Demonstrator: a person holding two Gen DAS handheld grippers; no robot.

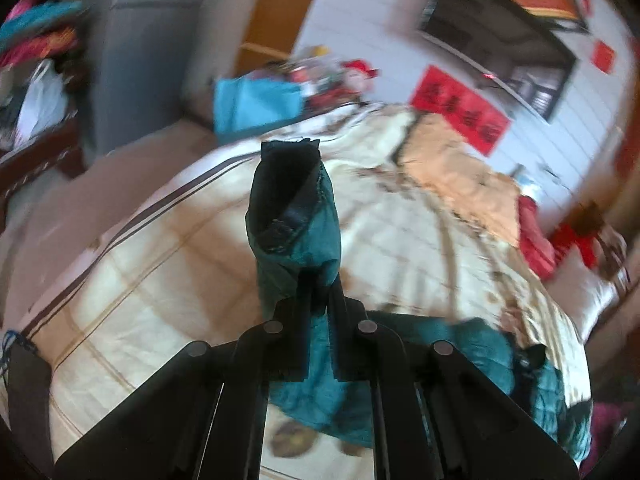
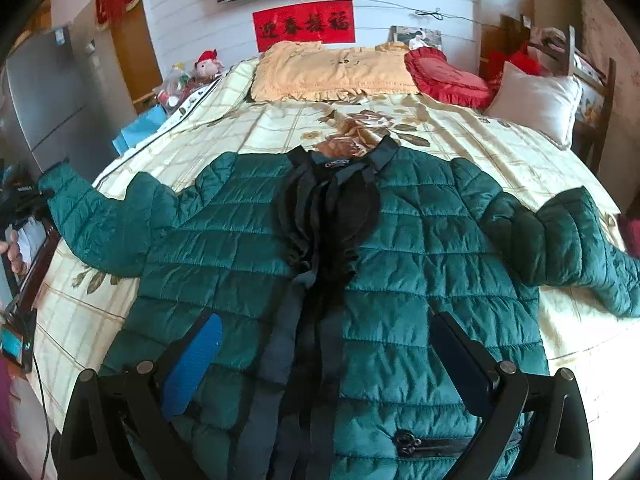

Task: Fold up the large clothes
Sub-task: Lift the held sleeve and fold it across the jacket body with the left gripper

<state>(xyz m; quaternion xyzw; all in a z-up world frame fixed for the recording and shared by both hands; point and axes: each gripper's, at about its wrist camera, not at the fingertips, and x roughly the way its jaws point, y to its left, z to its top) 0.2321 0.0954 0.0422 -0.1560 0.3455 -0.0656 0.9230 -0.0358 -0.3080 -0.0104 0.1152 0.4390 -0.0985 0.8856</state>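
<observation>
1. One big green puffer jacket, spread front-up across the bed, collar toward the pillows, front unzipped, both sleeves flung out sideways.
2. Left sleeve cuff pinched tight in the left gripper and lifted clear of the quilt, rest of the sleeve trailing down behind.
3. Right gripper spread wide and empty, hovering over the hem near the zip, touching nothing as far as visible.
4. Looks like the first fold: sleeve across the chest. Best to carry the cuff high enough that the padding doesn't drag and bunch, then lay it flat along the quilting lines.
5. Worth pinning the body with the free gripper first, since slippery shell fabric probably slides on that quilt.
6. Orange pillow, red cushion and white pillow well clear at the head of the bed, so plenty of room.
</observation>
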